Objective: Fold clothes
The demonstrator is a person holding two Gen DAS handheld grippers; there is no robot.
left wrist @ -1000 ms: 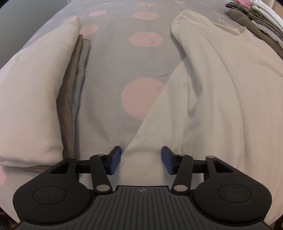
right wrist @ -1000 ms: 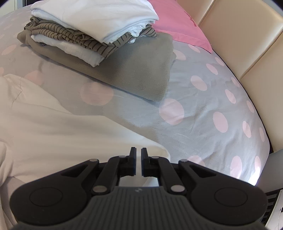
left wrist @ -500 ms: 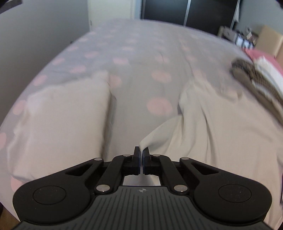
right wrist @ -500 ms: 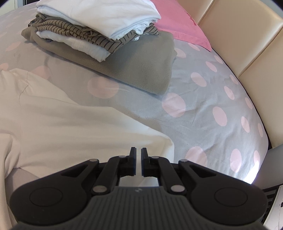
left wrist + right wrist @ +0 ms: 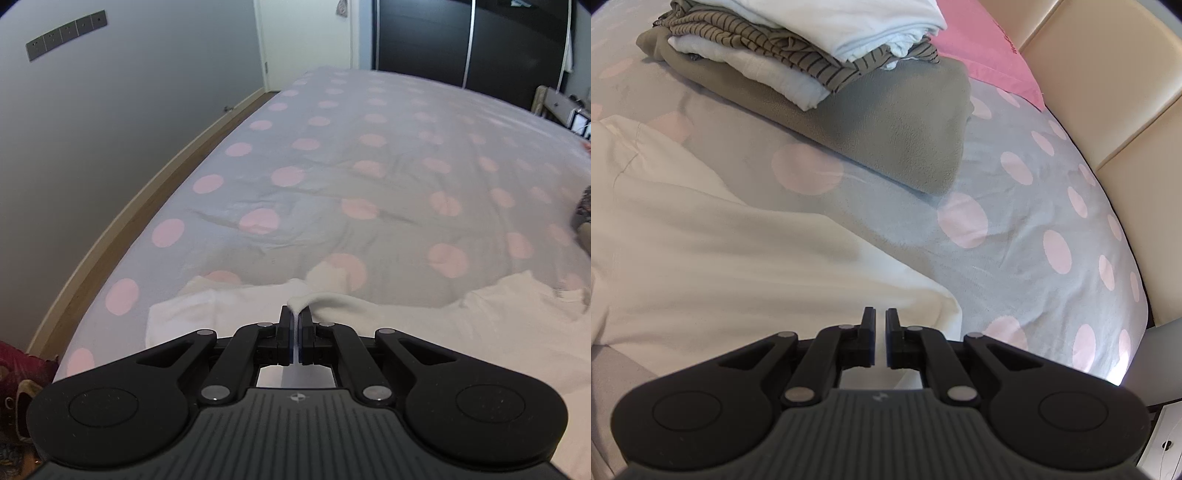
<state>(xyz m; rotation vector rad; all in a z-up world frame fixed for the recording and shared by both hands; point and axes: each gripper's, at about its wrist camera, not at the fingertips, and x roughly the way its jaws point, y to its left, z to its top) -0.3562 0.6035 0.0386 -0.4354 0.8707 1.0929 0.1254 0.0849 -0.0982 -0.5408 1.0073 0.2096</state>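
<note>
Left wrist: left tongs point(image 5: 295, 320) pinch the white garment's point(image 5: 461, 325) thin edge, which could slip; right tongs point(image 5: 881, 320) nearly closed, empty.

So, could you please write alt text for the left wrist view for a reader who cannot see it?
The left gripper is shut on a pinched fold of a cream garment, holding it up off a bed with a grey sheet dotted with pink spots. Beyond the bed are a grey wall, a white door and dark wardrobe doors.
</note>
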